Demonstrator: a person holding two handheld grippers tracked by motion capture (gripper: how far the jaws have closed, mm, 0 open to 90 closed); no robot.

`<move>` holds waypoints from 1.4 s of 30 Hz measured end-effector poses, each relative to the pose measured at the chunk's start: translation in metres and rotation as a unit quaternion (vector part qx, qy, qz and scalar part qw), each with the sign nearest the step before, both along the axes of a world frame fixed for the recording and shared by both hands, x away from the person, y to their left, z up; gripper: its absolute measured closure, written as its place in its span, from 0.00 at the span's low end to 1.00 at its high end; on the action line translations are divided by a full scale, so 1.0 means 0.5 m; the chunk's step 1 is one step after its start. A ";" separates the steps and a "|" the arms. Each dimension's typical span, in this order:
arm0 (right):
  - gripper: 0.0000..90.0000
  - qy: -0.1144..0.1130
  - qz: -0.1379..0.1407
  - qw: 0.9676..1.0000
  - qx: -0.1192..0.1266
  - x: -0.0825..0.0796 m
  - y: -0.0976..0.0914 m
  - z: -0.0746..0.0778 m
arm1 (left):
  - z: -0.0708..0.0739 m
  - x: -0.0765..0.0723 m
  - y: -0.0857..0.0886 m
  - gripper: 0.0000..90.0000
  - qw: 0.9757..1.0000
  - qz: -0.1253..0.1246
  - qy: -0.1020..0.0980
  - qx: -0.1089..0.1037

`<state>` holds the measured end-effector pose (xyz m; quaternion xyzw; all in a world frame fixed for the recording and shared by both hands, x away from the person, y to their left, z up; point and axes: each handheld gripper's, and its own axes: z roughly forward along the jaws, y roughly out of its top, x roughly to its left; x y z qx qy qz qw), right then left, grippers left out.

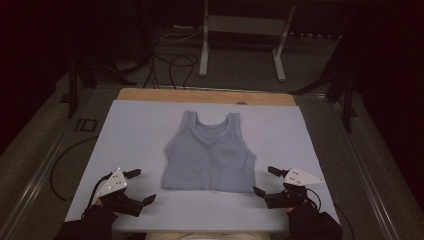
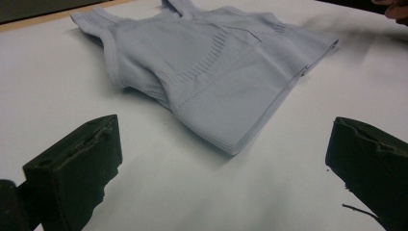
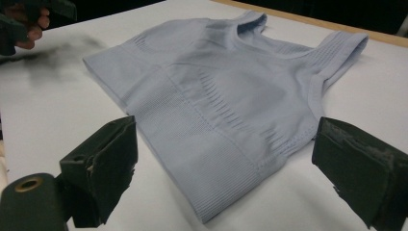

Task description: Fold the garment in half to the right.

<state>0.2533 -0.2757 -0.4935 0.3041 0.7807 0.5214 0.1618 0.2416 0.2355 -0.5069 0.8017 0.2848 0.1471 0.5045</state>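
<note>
A pale blue ribbed crop top [image 1: 209, 154] lies flat in the middle of the white table sheet [image 1: 135, 135], straps pointing away from me. My left gripper [image 1: 141, 186] rests near the front left, just off the top's lower left corner, jaws wide apart with nothing between them. In the left gripper view the top [image 2: 211, 72] lies ahead, past the jaws' tips. My right gripper [image 1: 266, 181] sits at the front right, open, by the lower right corner. The right gripper view has the top's hem corner [image 3: 211, 192] reaching in between the spread jaws, not pinched.
The white sheet covers a wooden table whose bare far edge [image 1: 205, 95] shows. Beyond it, on the floor, stand a metal stand [image 1: 240, 40] and loose cables [image 1: 175, 65]. Metal rails run along both sides of the table.
</note>
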 end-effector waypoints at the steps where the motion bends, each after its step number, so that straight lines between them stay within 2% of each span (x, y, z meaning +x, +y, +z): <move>1: 0.10 0.000 0.000 1.000 0.000 0.000 0.000 0.000 | 0.000 0.000 0.000 0.00 1.000 0.000 0.000 0.000; 7: 0.10 0.008 -0.004 1.000 0.002 0.002 -0.003 -0.002 | 0.000 0.002 -0.001 0.00 1.000 -0.002 0.001 0.001; 12: 0.10 0.017 -0.005 1.000 -0.007 0.006 0.002 -0.001 | 0.003 0.003 -0.004 0.00 1.000 -0.006 0.002 0.007; 16: 0.10 0.016 -0.007 1.000 -0.001 0.004 0.006 0.013 | 0.017 0.000 -0.012 0.00 1.000 -0.021 -0.001 0.013; 18: 0.10 0.016 -0.017 1.000 -0.004 0.004 0.010 0.023 | 0.023 0.000 -0.018 0.00 1.000 -0.025 0.003 0.013; 20: 0.10 0.014 -0.013 1.000 0.002 0.004 0.016 0.034 | 0.032 0.001 -0.025 0.00 0.999 -0.033 0.005 0.016; 24: 0.10 0.006 -0.007 1.000 0.003 0.003 0.029 0.062 | 0.054 0.003 -0.030 0.00 0.999 -0.039 0.004 0.020; 30: 0.10 -0.008 0.011 1.000 0.000 0.015 0.048 0.116 | 0.099 0.006 -0.034 0.00 0.998 -0.049 -0.011 0.025; 37: 0.10 -0.030 0.030 0.999 0.016 0.048 0.074 0.186 | 0.143 0.012 -0.037 0.00 0.997 -0.064 -0.028 0.023; 42: 0.10 -0.043 0.039 0.998 0.014 0.076 0.101 0.229 | 0.165 0.018 -0.042 0.00 0.996 -0.070 -0.036 0.030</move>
